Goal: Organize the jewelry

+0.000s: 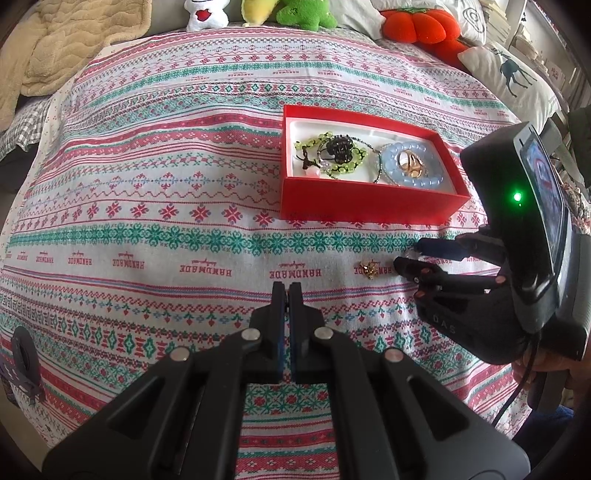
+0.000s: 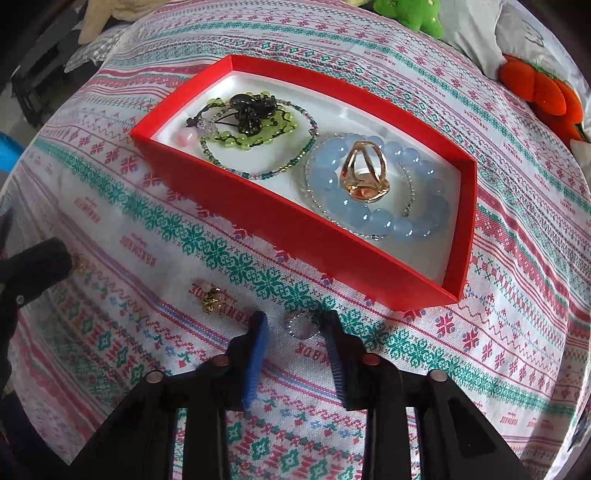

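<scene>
A red box (image 2: 280,229) lies on the patterned cloth and holds a green bead bracelet (image 2: 251,136), a blue bead bracelet (image 2: 402,218) and a gold ring (image 2: 365,173). It also shows in the left wrist view (image 1: 369,205). A small silver ring (image 2: 303,325) lies on the cloth between the fingers of my open right gripper (image 2: 297,323). A small gold piece (image 2: 212,295) lies left of it, also in the left wrist view (image 1: 369,268). My right gripper (image 1: 406,254) is beside that piece. My left gripper (image 1: 286,291) is shut and empty, low over the cloth.
Plush toys (image 1: 303,13), an orange pumpkin cushion (image 1: 421,27) and a deer pillow (image 1: 513,74) line the far edge. A beige blanket (image 1: 55,48) lies at far left. Another small gold item (image 2: 79,264) lies by the left gripper's fingertip (image 2: 44,264).
</scene>
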Demonstrator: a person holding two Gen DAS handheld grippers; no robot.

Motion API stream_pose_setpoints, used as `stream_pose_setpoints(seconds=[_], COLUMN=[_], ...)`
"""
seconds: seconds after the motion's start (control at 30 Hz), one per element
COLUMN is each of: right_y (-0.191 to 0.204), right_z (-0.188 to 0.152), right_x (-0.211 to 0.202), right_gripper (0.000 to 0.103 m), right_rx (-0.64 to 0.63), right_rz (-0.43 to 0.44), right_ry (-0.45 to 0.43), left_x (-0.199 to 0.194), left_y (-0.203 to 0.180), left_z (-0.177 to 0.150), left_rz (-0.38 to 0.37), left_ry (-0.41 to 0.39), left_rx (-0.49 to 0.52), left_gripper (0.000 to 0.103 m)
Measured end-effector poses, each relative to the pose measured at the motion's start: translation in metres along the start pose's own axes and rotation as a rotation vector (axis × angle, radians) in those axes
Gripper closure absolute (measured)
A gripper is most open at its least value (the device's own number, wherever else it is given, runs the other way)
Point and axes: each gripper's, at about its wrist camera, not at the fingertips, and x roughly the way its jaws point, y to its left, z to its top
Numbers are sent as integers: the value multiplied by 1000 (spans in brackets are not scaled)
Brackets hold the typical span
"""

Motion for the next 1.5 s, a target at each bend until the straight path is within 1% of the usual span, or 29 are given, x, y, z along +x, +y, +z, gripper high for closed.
stream_pose_setpoints(seconds=[0.23,0.33,0.4,0.57,0.7,0.77,0.83,0.87,0.9,0.93,1.03,1.13,1.17,1.2,1.23,1.27,1.3,1.5], right_y=[5,13,14,11,8,7,4,3,3,6,13,21,23,23,25,25,24,26], right_z=[-2,-3,-6,-6,-8,-7,-7,-8,-9,-12,-14,-15,-15,-15,-15,-15,-16,-14], right_x=[-4,-12,-17,-36,-37,-36,-35,-33,-31,-29,-24,-18,-17,-18,-19,-20,-21,-20], right_gripper=[84,84,91,92,93,92,77,61,48,47,47,51,57,67,73,82,83,84], right_rx=[8,7,5,17,23,36,47,50,58,64,50,4,-5,-8,-10,-14,-14,-20], right_rz=[-8,-9,-12,21,40,44,30,29,29,31,30,-6,-5,-4,-7,-9,-7,-11], right_ry=[7,5,0,-23,-13,-23,-22,-15,-7,-10,-4,-1,-3,-1,1,3,5,4], left_x=[-1,-1,-3,-7,-4,-2,-2,-1,-1,-1,0,-1,-1,-1,-1,-1,-1,-1], left_y=[-1,0,0,-1,-5,-7,-8,-8,-7,-7,-6,-7,-7,-7,-6,-7,-6,-6], left_z=[0,0,1,5,4,3,3,3,3,3,3,2,2,2,2,1,1,2], left_rz=[-2,-1,-7,-27,-25,-21,-19,-17,-16,-14,-10,-11,-11,-10,-11,-10,-9,-9], left_ry=[-4,-3,-7,-35,-32,-34,-34,-33,-33,-34,-33,-33,-34,-34,-34,-33,-33,-33], left_rx=[1,-1,-6,-5,2,5,3,0,-2,-3,-7,-5,-4,-3,-3,-4,-6,-7], left_gripper=[101,101,101,101,101,101,101,101,101,101,101,101,101,101,101,101,101,101])
